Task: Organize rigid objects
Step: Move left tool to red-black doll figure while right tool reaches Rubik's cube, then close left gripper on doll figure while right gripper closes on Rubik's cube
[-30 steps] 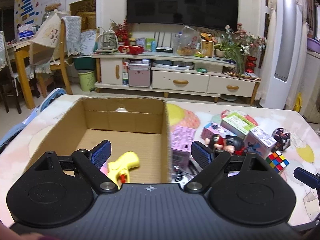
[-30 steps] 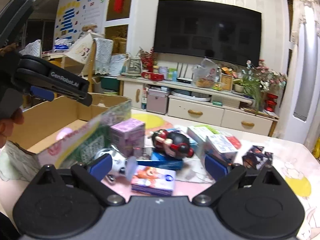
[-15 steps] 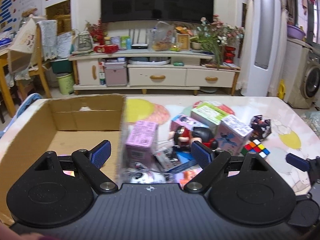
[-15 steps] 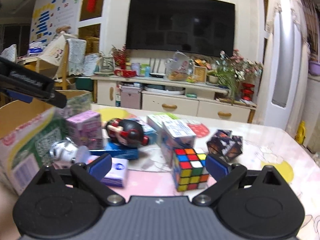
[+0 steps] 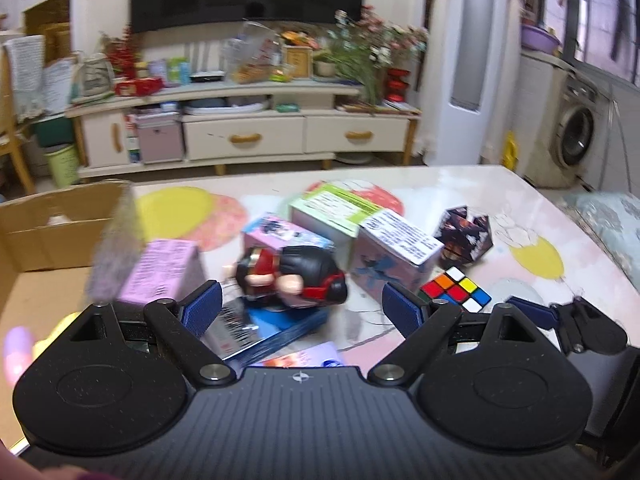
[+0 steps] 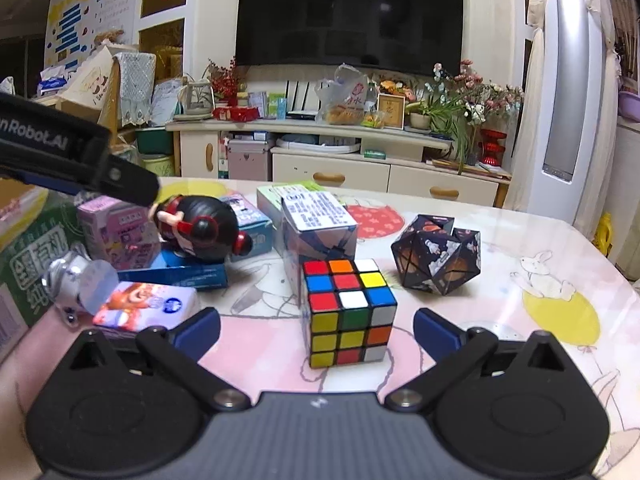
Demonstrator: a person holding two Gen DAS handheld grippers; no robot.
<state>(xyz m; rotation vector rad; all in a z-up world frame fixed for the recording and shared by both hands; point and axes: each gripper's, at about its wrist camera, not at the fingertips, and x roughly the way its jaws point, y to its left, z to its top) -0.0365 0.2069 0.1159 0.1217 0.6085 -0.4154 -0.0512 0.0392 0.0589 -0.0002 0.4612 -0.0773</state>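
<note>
Two wrist views over a patterned table (image 6: pixel 500 360). The right tool (image 6: pixel 316 330) is hovering low over the table with its jaws opening wide; the puzzle cube (image 6: pixel 348 308) is standing on the table just ahead of them, roughly centred on the gap, and neither blue pad is touching it. The left tool (image 5: pixel 302 306) is likewise standing released, its pads apart and gripping nothing, and it is pointing down toward a red-and-black toy figure (image 5: pixel 296 274) that is lying on its side on a flat blue box (image 5: pixel 280 328).

Behind the puzzle cube a white-and-blue printed carton (image 6: pixel 320 220) is standing upright, touching or nearly touching the cube's rear face. To the right of both, a dark star-shaped folding cube (image 6: pixel 436 258) is resting apart from them. A pink carton (image 5: pixel 160 276) is standing beside the toy figure, next to the wall of an open cardboard box (image 5: pixel 48 248) at the left edge of the table. A green-and-white box (image 5: pixel 332 208) is lying farther back. In the right wrist view a small flat packet (image 6: pixel 148 308) with a red cartoon print is lying near the left pad, and a silvery toy (image 6: pixel 76 280) is sitting just beside it. The left view is blurring at its left side.
</note>
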